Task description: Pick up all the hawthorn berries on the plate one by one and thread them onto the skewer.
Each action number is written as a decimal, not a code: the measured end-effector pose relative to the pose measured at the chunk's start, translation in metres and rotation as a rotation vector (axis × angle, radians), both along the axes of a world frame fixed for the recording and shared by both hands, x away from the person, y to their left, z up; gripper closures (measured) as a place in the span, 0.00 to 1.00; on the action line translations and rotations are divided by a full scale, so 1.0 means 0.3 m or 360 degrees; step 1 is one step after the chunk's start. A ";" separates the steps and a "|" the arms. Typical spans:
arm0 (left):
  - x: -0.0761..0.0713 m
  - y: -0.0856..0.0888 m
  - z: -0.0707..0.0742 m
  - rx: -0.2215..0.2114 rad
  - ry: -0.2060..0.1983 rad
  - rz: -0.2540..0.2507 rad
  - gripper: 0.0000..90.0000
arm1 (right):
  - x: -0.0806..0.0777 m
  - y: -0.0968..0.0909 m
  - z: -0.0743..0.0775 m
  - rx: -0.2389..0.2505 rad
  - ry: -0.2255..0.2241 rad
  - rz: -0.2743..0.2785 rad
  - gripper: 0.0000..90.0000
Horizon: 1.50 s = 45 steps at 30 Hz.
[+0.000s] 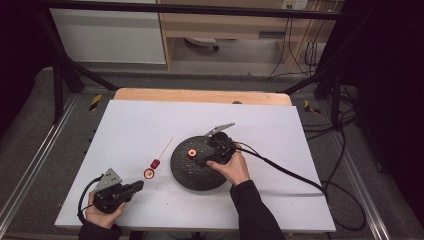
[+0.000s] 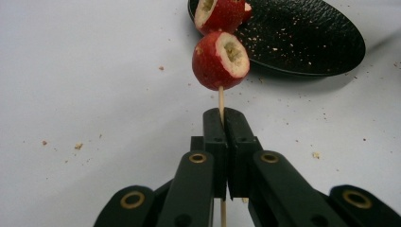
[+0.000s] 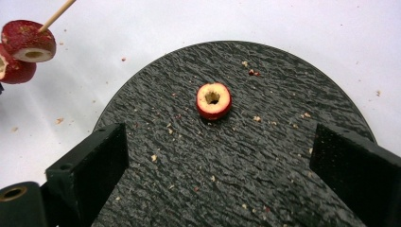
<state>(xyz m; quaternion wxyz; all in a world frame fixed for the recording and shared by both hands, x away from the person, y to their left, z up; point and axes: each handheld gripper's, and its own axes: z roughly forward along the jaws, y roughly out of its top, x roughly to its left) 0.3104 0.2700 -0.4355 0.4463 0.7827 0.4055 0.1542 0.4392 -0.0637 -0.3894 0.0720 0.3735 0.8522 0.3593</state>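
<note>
Fingers point(image 2: 222, 124) of the left gripper point(image 1: 134, 187) clenched on a thin wooden skewer point(image 2: 221, 99) carrying two cored red fruit pieces point(image 2: 220, 61), its long axis running from the lower left up toward the middle of the counter point(image 1: 150, 125). Fingers point(image 3: 347, 151) of the right gripper point(image 1: 202, 161) spread wide and grasping nothing, hovering over the black slate plate point(image 3: 265, 161), with the one loose cored fruit piece point(image 3: 213, 100) lying straight ahead between them. Nearer hand for that piece judged to be the right, the skewer waiting just left of the plate.
</note>
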 end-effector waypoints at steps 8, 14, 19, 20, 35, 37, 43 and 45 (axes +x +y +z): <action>0.005 -0.005 -0.001 0.0000 0.0000 0.0001 0.98 | 0.050 0.037 -0.002 -0.0078 0.0035 0.0009 0.10; 0.005 -0.008 -0.001 0.0001 0.0000 0.0000 0.98 | 0.079 0.075 -0.008 -0.0151 0.0065 0.0044 0.18; 0.005 -0.008 0.000 -0.0001 -0.0003 -0.0002 0.98 | 0.100 0.110 -0.020 -0.0209 0.0081 0.0096 0.25; 0.005 -0.009 0.000 0.0000 -0.0004 -0.0002 0.98 | 0.106 0.115 -0.023 -0.0214 0.0090 0.0102 0.27; 0.006 -0.011 0.001 0.0001 -0.0004 -0.0007 0.98 | 0.169 0.155 -0.055 -0.0248 0.0230 0.0111 0.46; 0.007 -0.012 0.001 0.0002 -0.0003 -0.0008 0.98 | 0.174 0.155 -0.061 -0.0248 0.0238 0.0114 0.49; 0.007 -0.013 0.001 0.0002 -0.0003 -0.0008 0.98 | 0.188 0.157 -0.072 -0.0234 0.0265 0.0106 0.57; 0.007 -0.013 0.000 0.0003 -0.0002 -0.0010 0.98 | 0.190 0.159 -0.075 -0.0220 0.0272 0.0100 0.58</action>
